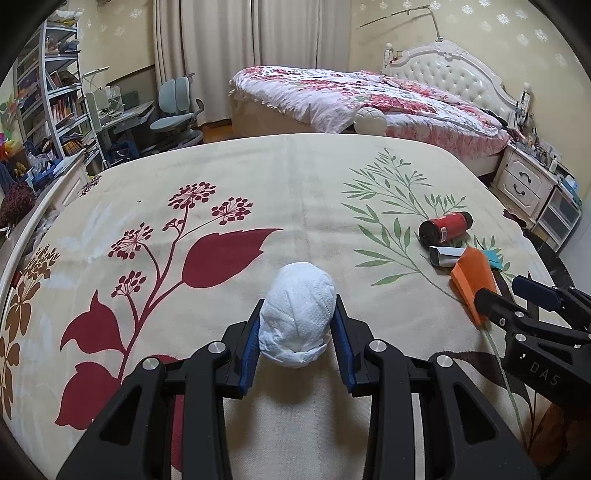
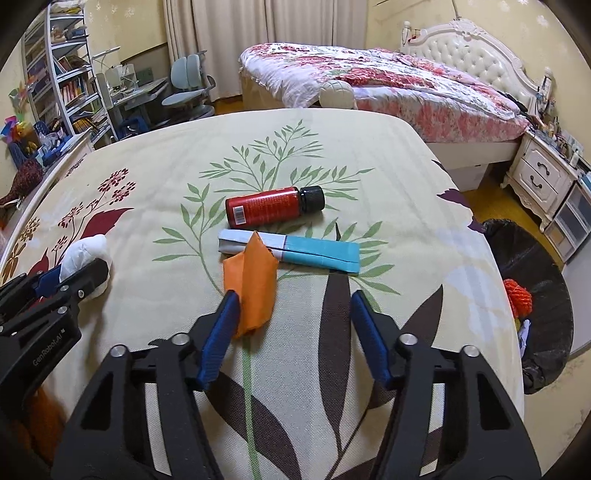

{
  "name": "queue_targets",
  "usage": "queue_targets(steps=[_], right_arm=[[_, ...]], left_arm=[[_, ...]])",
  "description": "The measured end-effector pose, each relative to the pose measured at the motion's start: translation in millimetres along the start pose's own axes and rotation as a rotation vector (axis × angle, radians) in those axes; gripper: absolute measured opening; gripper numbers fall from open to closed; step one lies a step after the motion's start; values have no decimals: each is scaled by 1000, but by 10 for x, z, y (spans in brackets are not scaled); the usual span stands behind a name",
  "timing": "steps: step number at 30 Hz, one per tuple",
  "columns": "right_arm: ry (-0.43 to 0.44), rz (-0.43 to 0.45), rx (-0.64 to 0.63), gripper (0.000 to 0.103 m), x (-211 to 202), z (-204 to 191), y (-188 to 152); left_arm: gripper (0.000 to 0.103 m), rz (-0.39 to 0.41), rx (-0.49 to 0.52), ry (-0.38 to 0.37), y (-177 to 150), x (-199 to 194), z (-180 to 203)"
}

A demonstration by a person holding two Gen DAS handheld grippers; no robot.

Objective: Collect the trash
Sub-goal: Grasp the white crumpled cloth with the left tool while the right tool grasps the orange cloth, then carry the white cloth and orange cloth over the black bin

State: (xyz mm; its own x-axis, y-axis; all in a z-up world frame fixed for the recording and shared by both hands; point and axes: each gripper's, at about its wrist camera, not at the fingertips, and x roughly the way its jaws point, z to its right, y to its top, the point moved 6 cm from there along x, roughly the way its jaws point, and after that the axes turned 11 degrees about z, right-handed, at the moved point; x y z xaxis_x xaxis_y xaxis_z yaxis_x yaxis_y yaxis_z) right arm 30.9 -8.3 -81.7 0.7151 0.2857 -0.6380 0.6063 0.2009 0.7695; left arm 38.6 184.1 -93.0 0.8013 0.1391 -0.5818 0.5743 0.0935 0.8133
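From my remote view, I see a bedroom with pale yellow floral-patterned walls (image 1: 517,33) and long cream curtains (image 1: 221,55). A white tufted headboard (image 1: 454,77) backs a bed under a pink flowered quilt (image 1: 369,99). A white two-drawer nightstand (image 1: 524,181) stands beside it. At left, a white bookshelf (image 1: 55,99), a cluttered desk (image 1: 125,114) and a grey-blue swivel chair (image 1: 177,107) sit on wooden flooring (image 2: 491,188).

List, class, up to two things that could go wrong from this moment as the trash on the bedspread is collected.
1. The right tool has only one pad at the edge of the orange paper; closing may pinch just a corner, or the bedspread.
2. The crumpled white tissue in the left tool is soft and bulges beyond the pads, so it could slip out on the way to the trash bin.
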Motion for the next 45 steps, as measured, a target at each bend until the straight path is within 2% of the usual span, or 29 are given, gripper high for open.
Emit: queue_targets(steps=[9,12,14,16,28,45], right_arm=[[39,15,-60,56,24,-212,49],[32,20,-101,46,48,-277,50],[36,1,-112,33,101,-290,27],[45,3,-103,29,102,-275,29],[45,36,-76,28,-125,-80,-6],[-78,88,28,28,-410,759,-43]], left_arm=[[36,-1,4,0,3,9,1],[36,0,3,-1,5,10,-2],[36,-1,2,-1,6,9,-3],[36,-1,1,-2,9,9,-2],[36,13,-18,-9,-25,-81,48],[36,30,24,-109,43,-182,801]])
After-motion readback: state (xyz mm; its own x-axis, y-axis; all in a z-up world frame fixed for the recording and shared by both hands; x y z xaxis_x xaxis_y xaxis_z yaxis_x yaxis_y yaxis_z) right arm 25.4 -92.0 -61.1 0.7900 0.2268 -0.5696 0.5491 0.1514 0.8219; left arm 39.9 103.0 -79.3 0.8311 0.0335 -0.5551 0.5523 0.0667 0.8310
